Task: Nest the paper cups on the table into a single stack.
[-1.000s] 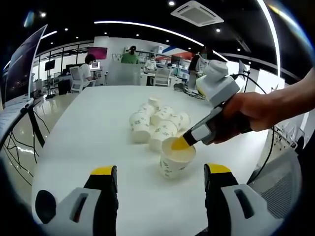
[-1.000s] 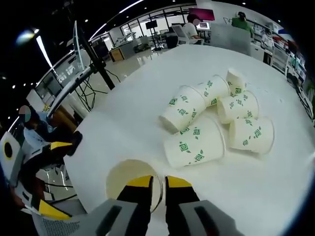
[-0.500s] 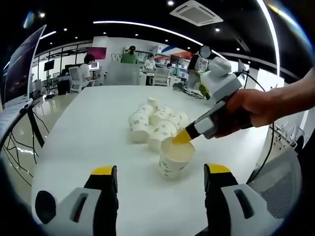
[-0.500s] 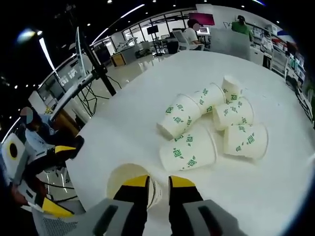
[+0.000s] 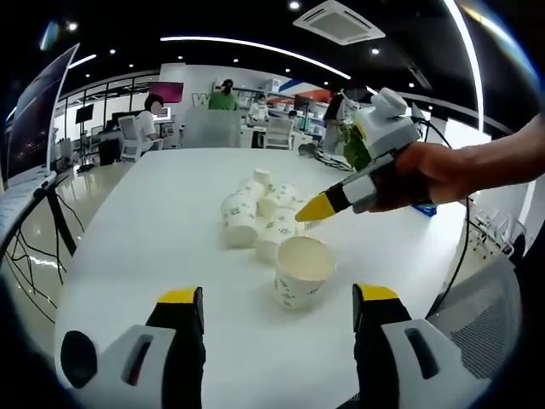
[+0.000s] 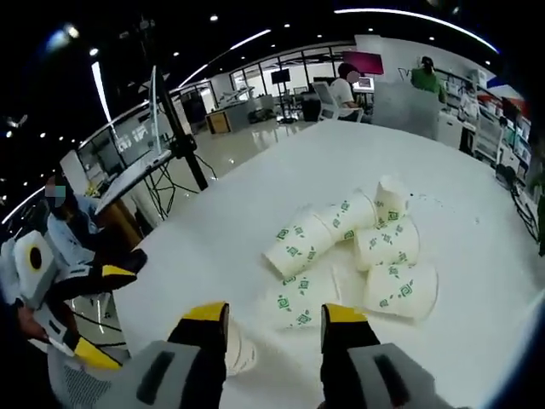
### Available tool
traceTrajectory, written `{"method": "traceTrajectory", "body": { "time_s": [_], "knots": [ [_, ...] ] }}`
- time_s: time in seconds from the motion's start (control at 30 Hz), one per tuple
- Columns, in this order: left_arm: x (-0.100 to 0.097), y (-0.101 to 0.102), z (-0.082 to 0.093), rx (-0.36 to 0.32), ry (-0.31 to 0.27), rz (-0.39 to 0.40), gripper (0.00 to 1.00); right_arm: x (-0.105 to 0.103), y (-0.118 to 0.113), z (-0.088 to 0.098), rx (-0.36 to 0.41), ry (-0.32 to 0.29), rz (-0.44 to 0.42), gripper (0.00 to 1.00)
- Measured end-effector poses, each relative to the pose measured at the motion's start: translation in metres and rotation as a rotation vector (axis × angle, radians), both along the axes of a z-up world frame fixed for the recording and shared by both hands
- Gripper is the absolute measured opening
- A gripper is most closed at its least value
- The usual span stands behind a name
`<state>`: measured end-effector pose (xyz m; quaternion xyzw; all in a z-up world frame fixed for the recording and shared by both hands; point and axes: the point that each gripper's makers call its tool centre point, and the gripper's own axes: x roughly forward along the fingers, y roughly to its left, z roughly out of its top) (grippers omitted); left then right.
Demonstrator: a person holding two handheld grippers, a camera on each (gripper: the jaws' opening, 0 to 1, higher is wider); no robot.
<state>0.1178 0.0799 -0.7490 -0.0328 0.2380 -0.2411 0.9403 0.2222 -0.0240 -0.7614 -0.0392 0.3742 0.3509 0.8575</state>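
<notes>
Jaws of the right gripper [image 6: 272,319] stand apart, holding nothing, raised just above the upright cup [image 5: 304,272] that stands alone near the table [image 5: 136,230] edge. The left gripper [image 5: 277,307] is also spread and empty, hovering short of that cup. A pile of cups [image 6: 353,247] lies on its side just beyond. Best next, I judge: pinch one toppled cup by its rim, turn it mouth-up, lower it straight into the standing cup.
</notes>
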Motion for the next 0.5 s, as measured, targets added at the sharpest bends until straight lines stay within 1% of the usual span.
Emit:
{"method": "traceTrajectory", "body": {
  "time_s": [0.13,0.2,0.23,0.27,0.4,0.47,0.5],
  "knots": [
    [-0.001,-0.001,0.001,0.002,0.001,-0.003,0.69,0.005,-0.012,0.001,0.006,0.004,-0.032,0.43],
    [-0.001,-0.002,0.002,0.001,0.001,-0.002,0.69,0.017,-0.021,-0.001,0.0,0.006,-0.043,0.43],
    [-0.001,-0.002,0.002,0.001,0.001,-0.001,0.69,0.013,-0.02,-0.001,-0.001,0.005,-0.046,0.43],
    [-0.001,-0.001,0.001,0.002,0.002,0.001,0.69,0.014,-0.021,-0.001,-0.001,0.004,-0.051,0.44],
    [0.0,0.0,0.0,0.001,0.003,0.005,0.69,0.013,-0.036,-0.001,-0.007,0.006,-0.082,0.44],
    [0.0,0.0,0.001,0.001,0.003,0.006,0.69,0.014,-0.043,0.0,-0.009,0.007,-0.089,0.44],
    [0.0,0.0,0.002,0.0,0.003,0.007,0.68,0.021,-0.047,-0.003,-0.012,0.006,-0.089,0.44]
  ]
}}
